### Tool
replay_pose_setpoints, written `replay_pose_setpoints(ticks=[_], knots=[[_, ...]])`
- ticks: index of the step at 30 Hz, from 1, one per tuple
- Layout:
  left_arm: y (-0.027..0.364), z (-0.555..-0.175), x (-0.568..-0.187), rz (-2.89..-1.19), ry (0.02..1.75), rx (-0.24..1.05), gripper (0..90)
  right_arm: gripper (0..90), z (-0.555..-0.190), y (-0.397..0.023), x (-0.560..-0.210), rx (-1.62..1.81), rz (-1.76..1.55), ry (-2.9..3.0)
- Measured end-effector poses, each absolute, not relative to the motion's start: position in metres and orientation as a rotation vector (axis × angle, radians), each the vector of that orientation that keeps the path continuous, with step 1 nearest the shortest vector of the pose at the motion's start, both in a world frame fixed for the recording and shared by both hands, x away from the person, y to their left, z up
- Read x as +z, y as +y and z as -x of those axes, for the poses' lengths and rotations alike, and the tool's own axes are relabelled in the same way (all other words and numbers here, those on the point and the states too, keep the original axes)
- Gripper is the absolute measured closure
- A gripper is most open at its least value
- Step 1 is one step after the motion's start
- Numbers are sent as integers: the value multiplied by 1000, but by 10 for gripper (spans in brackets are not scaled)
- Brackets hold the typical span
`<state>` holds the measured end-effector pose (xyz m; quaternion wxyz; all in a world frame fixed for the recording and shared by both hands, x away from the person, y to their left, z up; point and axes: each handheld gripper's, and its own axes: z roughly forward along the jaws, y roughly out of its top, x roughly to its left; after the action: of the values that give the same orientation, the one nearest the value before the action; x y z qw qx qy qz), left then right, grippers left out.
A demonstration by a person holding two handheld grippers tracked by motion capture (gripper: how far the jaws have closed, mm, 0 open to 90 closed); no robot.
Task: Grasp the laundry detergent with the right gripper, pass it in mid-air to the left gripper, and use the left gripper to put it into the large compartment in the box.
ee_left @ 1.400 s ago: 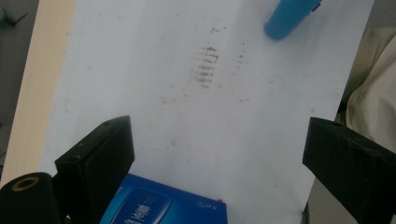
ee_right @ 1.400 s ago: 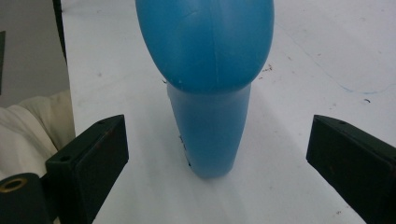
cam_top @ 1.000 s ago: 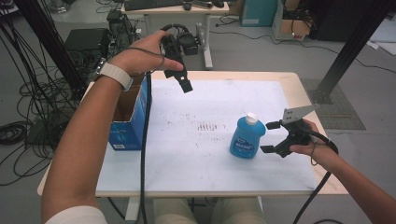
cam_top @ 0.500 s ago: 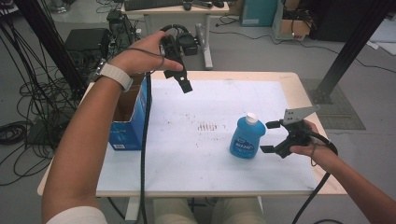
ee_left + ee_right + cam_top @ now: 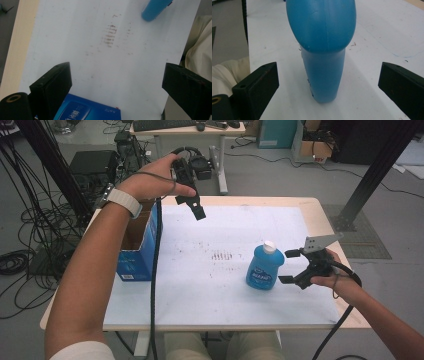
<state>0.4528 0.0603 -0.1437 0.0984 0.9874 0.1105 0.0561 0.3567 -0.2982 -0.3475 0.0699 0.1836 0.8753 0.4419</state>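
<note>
A blue plastic bottle with a white cap (image 5: 264, 267) stands upright on the white-topped counter (image 5: 210, 290), right of a patch of brown smudges (image 5: 222, 255); the right gripper (image 5: 289, 266) sits just beside the bottle on its right, jaws spread wide and level with its body, the pads clear of the plastic, which in the right gripper view (image 5: 322, 50) rises between the two black jaws; the left gripper (image 5: 196, 208) hangs in the air above the far left part of the counter, jaws wide and holding nothing; beneath it an open blue cardboard box (image 5: 142, 245) stands at the counter's left edge.
</note>
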Motion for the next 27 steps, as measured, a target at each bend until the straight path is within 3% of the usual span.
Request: replay_pose_setpoints(ticks=[27], knots=[[62, -452, -145, -2923, 338, 158, 94, 43, -355, -297, -347, 1327, -547, 2635]])
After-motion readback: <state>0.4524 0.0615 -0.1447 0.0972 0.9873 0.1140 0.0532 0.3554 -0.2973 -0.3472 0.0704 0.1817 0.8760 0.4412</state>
